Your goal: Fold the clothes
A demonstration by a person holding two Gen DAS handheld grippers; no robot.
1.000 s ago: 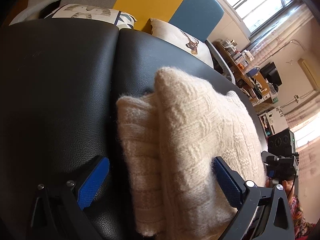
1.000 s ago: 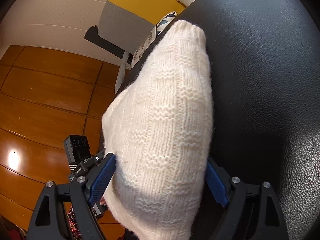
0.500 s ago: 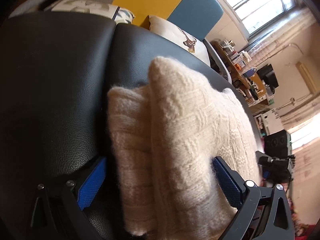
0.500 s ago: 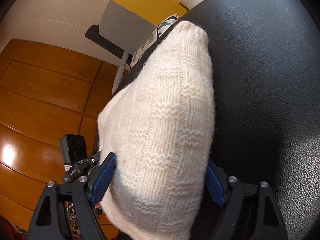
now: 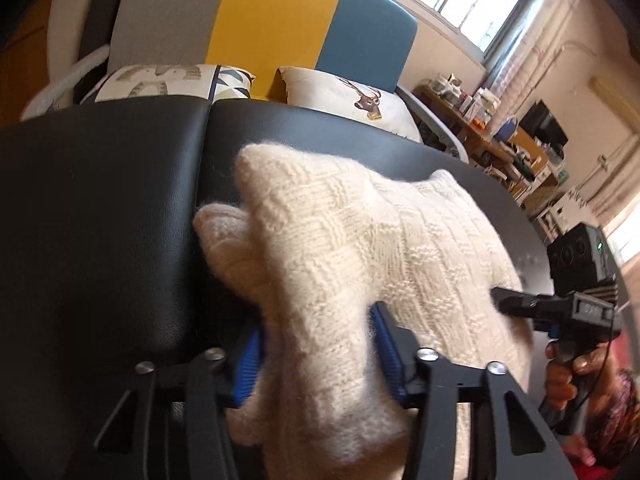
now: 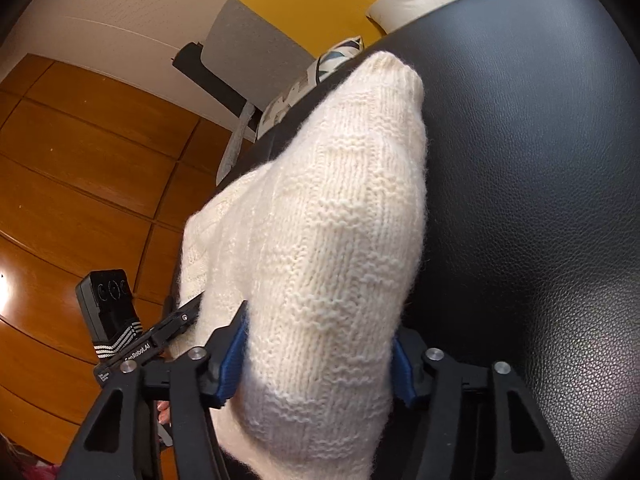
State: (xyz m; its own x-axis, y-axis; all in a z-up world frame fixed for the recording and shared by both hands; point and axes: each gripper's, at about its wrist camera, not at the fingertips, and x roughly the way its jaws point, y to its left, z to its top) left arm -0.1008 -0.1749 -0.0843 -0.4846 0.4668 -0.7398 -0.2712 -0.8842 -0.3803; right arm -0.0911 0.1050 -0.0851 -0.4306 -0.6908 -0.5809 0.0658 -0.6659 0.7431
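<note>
Here both grippers, left gripper [image 5: 320, 348] and right gripper [image 6: 316, 354], clamp the sweater [image 5: 360, 248].

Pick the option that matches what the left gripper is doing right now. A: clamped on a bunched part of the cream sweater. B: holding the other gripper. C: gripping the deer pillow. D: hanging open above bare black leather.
A: the left gripper has both blue pads pressed into a bunched fold of the cream sweater, which rests on the black leather surface.
</note>
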